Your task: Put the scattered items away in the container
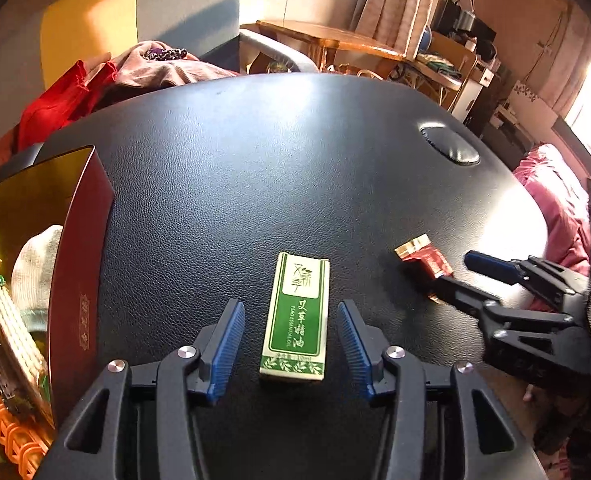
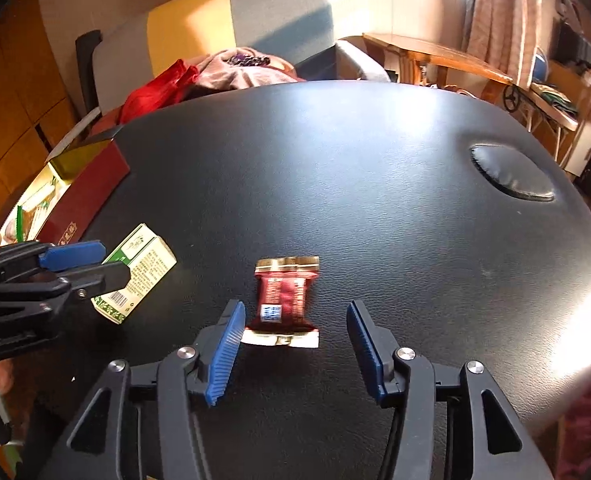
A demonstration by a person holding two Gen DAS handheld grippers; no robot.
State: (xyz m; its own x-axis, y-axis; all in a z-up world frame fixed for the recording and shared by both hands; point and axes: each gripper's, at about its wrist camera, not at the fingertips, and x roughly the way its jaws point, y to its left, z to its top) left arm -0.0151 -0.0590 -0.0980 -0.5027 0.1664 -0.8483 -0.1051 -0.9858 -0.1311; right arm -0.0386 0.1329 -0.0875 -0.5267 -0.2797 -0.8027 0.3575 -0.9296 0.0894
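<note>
Carton (image 1: 295, 316) is light, stiff card btwn my left claw (image 1: 291, 344) pads, apart: pinch long sides. Right claw (image 2: 291, 350), apart, straddles crinkly sachet (image 2: 282, 300): slippery, grip mid-body.

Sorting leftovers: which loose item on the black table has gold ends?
The red sachet between the right gripper's open fingers; the green box has none.

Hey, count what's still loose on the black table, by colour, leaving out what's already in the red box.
Green and white carton: 1
Red and gold sachet: 1
Total: 2, both on the black table.
</note>
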